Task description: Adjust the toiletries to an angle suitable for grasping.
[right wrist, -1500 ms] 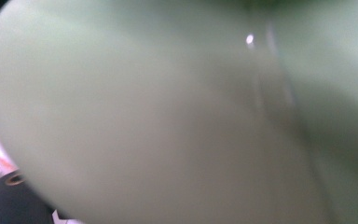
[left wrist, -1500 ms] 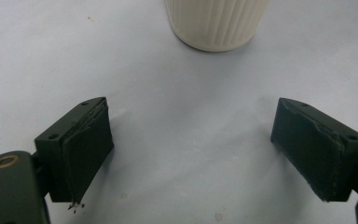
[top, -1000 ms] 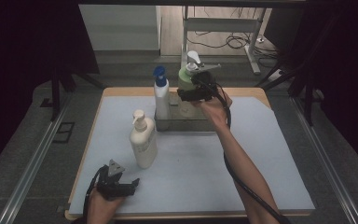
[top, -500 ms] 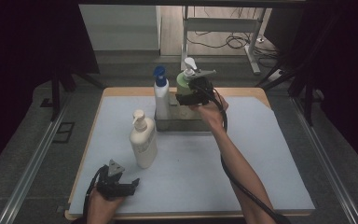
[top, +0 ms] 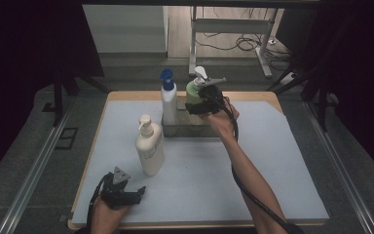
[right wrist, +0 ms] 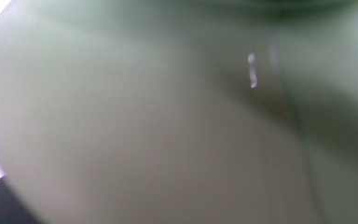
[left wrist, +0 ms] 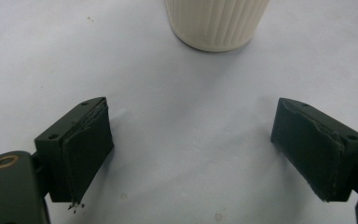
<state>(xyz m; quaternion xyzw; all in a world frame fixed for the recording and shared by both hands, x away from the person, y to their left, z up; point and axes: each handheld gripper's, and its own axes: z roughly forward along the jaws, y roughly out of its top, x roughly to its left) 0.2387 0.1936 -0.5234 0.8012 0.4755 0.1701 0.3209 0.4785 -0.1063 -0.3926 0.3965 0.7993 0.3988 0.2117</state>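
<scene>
A green pump bottle (top: 193,92) with a white pump head hangs over the right half of a grey tray (top: 185,130) at the back of the table. My right gripper (top: 202,105) is shut on its body from the near side. In the right gripper view the green bottle (right wrist: 168,116) sits blurred right against the lens. A white bottle with a blue cap (top: 168,102) stands upright in the tray's left half. My left gripper (top: 132,192) rests at the front left, open and holding nothing (left wrist: 191,149). Just ahead of it stands a cream pump bottle (top: 149,148), whose ribbed base (left wrist: 216,21) is close in front of the jaws.
A pale blue mat (top: 272,161) covers the wooden tabletop, with bare room on its right half. Metal rails run along both sides of the table. Beyond the far edge are a table frame and cables on the floor.
The right hand has sunk with the green bottle, bringing it lower over the tray beside the blue-capped bottle. The left gripper and the cream bottle have stayed where they were.
</scene>
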